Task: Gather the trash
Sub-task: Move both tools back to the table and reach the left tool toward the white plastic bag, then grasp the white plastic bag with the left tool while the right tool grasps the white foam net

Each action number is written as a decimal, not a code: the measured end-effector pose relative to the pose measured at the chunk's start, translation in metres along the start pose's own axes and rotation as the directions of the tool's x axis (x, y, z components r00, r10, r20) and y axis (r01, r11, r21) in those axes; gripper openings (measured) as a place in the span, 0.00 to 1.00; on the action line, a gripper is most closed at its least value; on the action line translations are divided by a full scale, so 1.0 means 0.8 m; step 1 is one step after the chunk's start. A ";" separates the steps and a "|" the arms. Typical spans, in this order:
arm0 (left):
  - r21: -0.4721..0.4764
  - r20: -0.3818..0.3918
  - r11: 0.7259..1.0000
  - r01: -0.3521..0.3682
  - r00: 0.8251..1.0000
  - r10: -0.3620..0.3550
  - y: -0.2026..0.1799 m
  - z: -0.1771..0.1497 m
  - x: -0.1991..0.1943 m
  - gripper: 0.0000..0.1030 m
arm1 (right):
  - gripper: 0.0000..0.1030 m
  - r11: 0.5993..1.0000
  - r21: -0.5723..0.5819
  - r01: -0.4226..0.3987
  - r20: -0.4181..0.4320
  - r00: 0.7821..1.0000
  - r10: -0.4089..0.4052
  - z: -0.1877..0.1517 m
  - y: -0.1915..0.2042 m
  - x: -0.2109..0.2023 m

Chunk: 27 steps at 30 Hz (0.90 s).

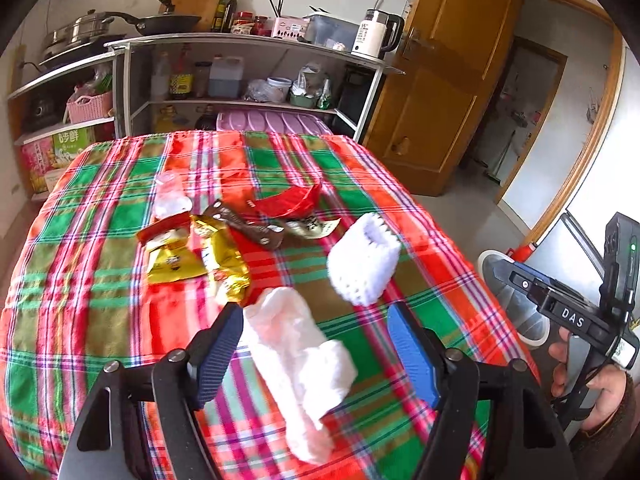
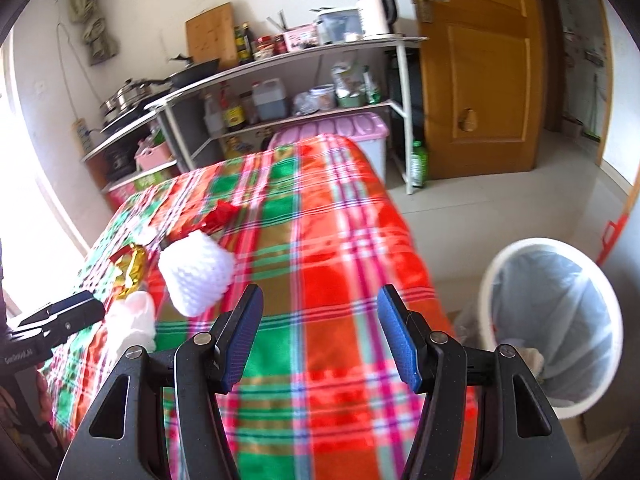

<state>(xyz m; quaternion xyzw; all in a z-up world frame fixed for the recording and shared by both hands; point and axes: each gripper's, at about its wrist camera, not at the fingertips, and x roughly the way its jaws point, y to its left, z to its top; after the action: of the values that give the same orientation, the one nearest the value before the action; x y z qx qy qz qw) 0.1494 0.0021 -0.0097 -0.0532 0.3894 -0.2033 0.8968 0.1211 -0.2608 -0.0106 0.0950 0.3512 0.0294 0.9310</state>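
Observation:
Trash lies on the plaid tablecloth: a crumpled white tissue, a white foam fruit net, gold snack wrappers, a brown wrapper, a red wrapper and a clear plastic piece. My left gripper is open, its jaws on either side of the tissue, just above the cloth. My right gripper is open and empty above the table's near right part. The foam net, gold wrapper and tissue lie to its left. A white bin with a liner stands on the floor at the right.
Metal shelves with pans, bottles and a kettle stand behind the table. A purple-lidded box sits at the table's far end. A wooden door is at the right. The table edge drops to the tiled floor beside the bin.

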 end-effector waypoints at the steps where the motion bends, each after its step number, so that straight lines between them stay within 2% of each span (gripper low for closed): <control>1: 0.000 -0.002 1.000 0.000 1.000 0.000 0.005 -0.002 -0.001 0.74 | 0.58 1.000 -0.005 -0.015 -0.008 1.000 0.015 0.001 0.007 0.006; 8: -0.026 -0.029 0.999 0.033 0.999 -0.034 0.031 -0.015 0.000 0.78 | 0.58 0.993 -0.034 -0.113 -0.047 0.993 0.112 0.006 0.037 0.034; 11: -0.017 -0.056 1.000 0.025 0.998 -0.026 0.034 -0.023 0.006 0.78 | 0.58 0.988 -0.041 -0.147 -0.076 0.987 0.143 0.009 0.047 0.047; 16: -0.006 -0.100 0.999 0.049 0.994 -0.049 0.029 -0.033 0.020 0.78 | 0.58 0.975 -0.073 -0.208 -0.112 0.974 0.199 0.013 0.065 0.066; 22: 0.017 -0.151 0.999 0.051 0.987 -0.048 0.017 -0.038 0.044 0.78 | 0.59 0.969 -0.090 -0.231 -0.141 0.966 0.217 0.017 0.079 0.086; 27: 0.051 -0.141 0.999 -0.009 0.990 0.016 0.013 -0.036 0.052 0.78 | 0.59 0.961 -0.129 -0.245 -0.168 0.960 0.222 0.018 0.093 0.099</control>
<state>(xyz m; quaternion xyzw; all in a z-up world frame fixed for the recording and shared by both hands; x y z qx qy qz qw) 0.1578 -0.0033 -0.0605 -0.0138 0.4472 -0.2105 0.8692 0.1910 -0.1803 -0.0361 0.0636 0.4044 0.1726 0.8959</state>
